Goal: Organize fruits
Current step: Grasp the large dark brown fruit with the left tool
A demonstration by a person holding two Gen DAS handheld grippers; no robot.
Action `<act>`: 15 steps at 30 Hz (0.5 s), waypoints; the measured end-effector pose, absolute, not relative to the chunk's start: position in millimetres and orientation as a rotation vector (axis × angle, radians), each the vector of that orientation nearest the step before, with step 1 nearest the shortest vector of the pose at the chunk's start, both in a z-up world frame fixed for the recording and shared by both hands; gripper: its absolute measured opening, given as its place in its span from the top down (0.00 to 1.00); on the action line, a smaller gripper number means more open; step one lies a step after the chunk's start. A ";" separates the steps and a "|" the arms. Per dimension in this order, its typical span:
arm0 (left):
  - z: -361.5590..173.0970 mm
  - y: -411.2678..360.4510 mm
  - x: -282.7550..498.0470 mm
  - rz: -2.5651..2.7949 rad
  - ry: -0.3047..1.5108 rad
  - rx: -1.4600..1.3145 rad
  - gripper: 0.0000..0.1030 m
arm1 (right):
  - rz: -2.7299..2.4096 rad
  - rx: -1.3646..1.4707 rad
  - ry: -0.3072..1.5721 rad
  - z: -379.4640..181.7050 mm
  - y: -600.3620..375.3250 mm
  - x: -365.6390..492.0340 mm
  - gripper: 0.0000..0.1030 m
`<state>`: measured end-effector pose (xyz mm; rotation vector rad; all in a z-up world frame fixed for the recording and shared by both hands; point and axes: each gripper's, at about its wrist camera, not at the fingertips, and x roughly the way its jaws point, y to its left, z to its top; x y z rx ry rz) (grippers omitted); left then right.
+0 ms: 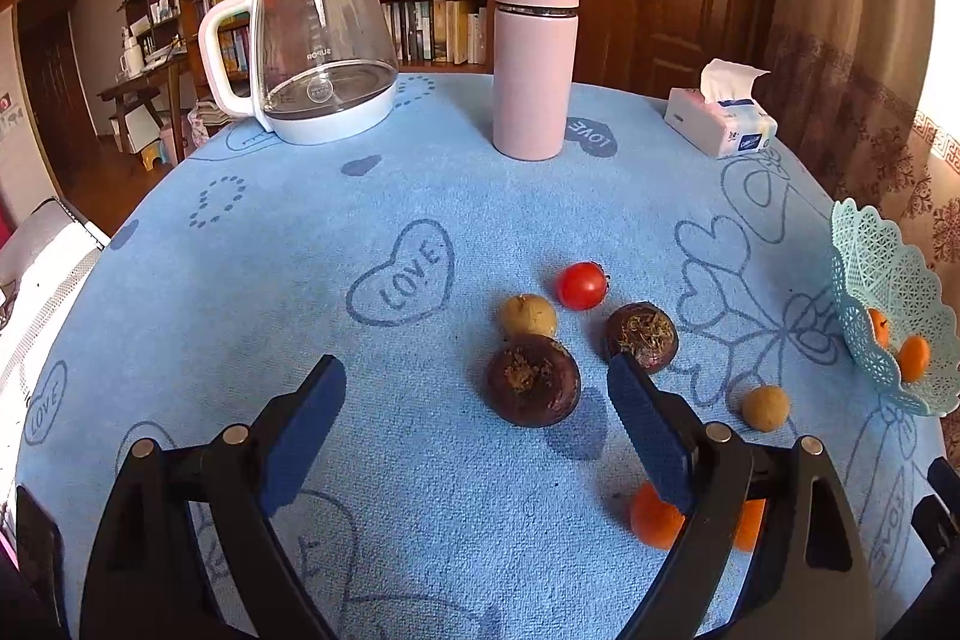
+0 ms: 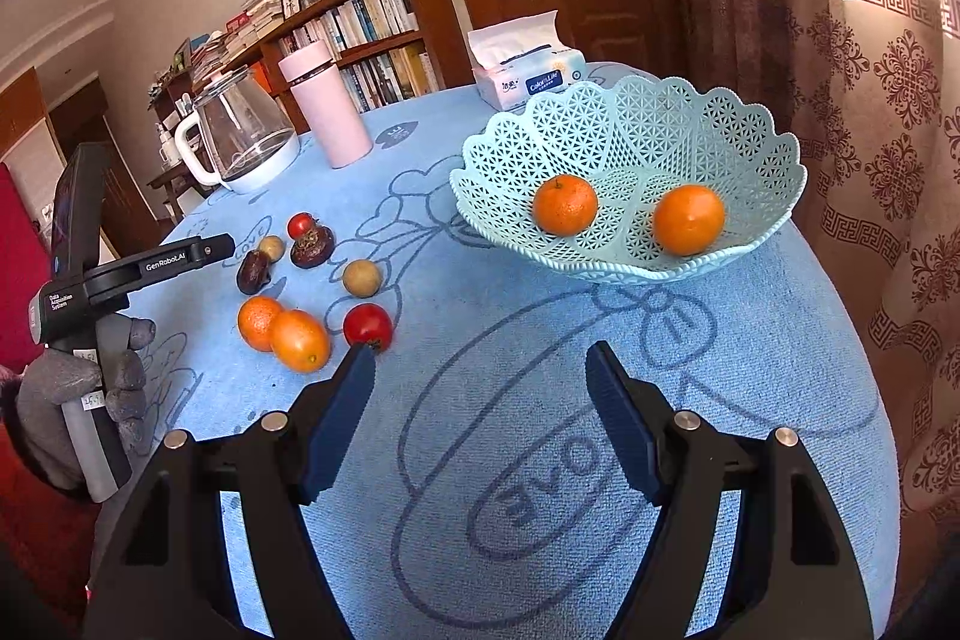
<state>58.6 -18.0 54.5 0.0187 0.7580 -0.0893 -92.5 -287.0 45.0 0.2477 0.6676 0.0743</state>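
Left gripper [image 1: 477, 388] fingers released, nothing between the pads, hovering over the loose fruit on the blue worktop [image 1: 240, 280]. Nearest: two oranges [image 1: 654, 520] under its right finger. Then a dark mangosteen [image 1: 533, 379], a second mangosteen [image 1: 643, 337], two longans [image 1: 528, 316], a tomato [image 1: 581, 285]. Right gripper [image 2: 480, 364] fingers released, empty, over bare cloth. Beyond it, near the worktop's right edge, the lattice basket [image 2: 630, 124] holds two oranges [image 2: 565, 204]. Far edge: kettle [image 1: 318, 40], pink flask [image 1: 534, 58], tissue pack [image 1: 720, 118].
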 end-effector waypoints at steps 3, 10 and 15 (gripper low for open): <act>48.5 -18.9 63.6 -0.095 0.772 0.019 0.14 | 0.070 0.252 0.672 43.4 -288.1 -90.5 0.27; 36.1 -20.9 72.8 -0.117 0.801 0.019 0.16 | 0.066 0.235 0.681 40.6 -284.6 -89.2 0.27; 28.7 -18.6 79.2 -0.133 0.824 -0.001 0.25 | 0.060 0.233 0.691 39.1 -284.2 -87.3 0.27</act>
